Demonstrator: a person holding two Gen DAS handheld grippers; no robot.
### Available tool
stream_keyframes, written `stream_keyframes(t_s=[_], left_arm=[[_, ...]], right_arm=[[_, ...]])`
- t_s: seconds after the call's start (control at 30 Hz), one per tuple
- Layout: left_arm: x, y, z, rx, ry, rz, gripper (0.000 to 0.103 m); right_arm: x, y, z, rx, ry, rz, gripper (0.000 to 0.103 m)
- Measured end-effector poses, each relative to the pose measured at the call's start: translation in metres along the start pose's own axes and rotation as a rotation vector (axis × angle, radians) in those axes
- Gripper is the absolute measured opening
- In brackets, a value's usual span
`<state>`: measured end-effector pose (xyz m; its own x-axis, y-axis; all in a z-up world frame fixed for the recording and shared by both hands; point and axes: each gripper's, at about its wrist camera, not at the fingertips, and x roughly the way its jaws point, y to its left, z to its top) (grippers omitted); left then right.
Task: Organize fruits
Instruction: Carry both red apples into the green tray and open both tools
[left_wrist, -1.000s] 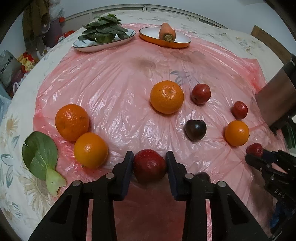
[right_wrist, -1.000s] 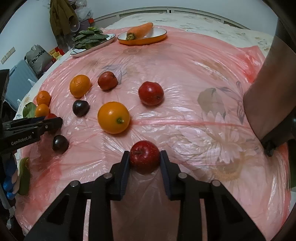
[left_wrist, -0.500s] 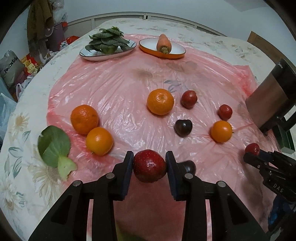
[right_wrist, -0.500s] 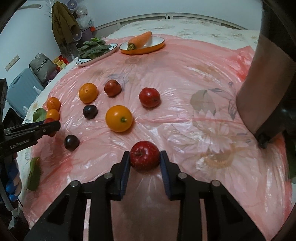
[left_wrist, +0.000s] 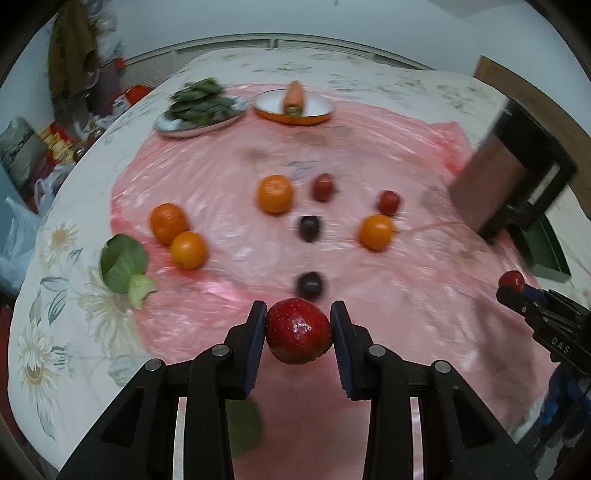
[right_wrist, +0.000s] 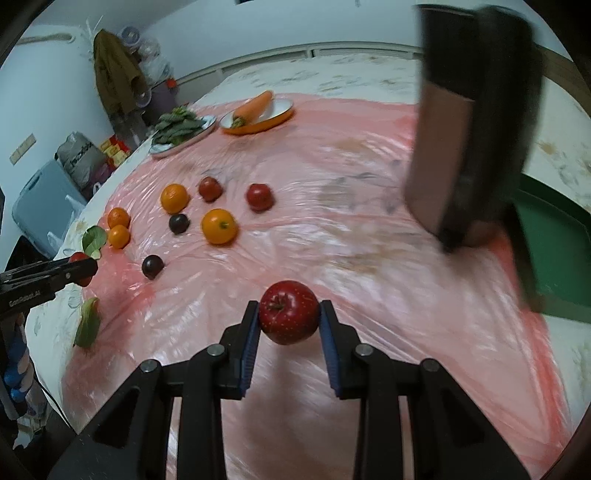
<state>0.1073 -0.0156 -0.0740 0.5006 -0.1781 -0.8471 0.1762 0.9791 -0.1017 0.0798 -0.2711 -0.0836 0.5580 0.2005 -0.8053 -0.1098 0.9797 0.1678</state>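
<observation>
Each hand-held gripper, left (left_wrist: 298, 328) and right (right_wrist: 289, 320), is clamped on a red apple (left_wrist: 298, 330) lifted above the pink sheet (right_wrist: 332, 240); smooth round skin may slip and roll into the oranges (left_wrist: 275, 194)

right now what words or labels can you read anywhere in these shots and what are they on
"DAS" on the side of the right tongs, seen from the left camera; any further letters are out of view.
White lettering on the side of the left tongs, seen from the right camera: too blurred to read.
Print on the grey bag by the wall: too blurred to read.
</observation>
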Motion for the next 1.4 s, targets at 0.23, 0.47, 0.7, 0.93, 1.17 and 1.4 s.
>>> stream_keyframes(t_s=[0.23, 0.47, 0.7, 0.93, 1.17, 1.4], left_arm=[[-0.007, -0.095, 0.015, 0.126, 0.005, -0.08, 0.03], [-0.007, -0.222, 0.04, 0.297, 0.004, -0.215, 0.03], [0.014, -0.349, 0.062, 0.46, 0.011, -0.314, 0.03], [0.06, -0.427, 0.073, 0.53, 0.046, -0.303, 0.03], [0.113, -0.453, 0.069, 0.517, 0.116, -0.263, 0.03], [0.149, -0.453, 0.057, 0.517, 0.167, -0.218, 0.031]], right_arm=[[-0.049, -0.07, -0.017, 0.084, -0.062, -0.063, 0.029], [-0.084, -0.16, -0.021, 0.168, -0.121, -0.164, 0.029], [-0.101, -0.247, -0.016, 0.233, -0.169, -0.272, 0.029], [-0.088, -0.313, -0.018, 0.264, -0.162, -0.349, 0.029], [-0.059, -0.338, -0.022, 0.25, -0.117, -0.37, 0.03], [-0.048, -0.341, -0.025, 0.241, -0.114, -0.379, 0.03]])
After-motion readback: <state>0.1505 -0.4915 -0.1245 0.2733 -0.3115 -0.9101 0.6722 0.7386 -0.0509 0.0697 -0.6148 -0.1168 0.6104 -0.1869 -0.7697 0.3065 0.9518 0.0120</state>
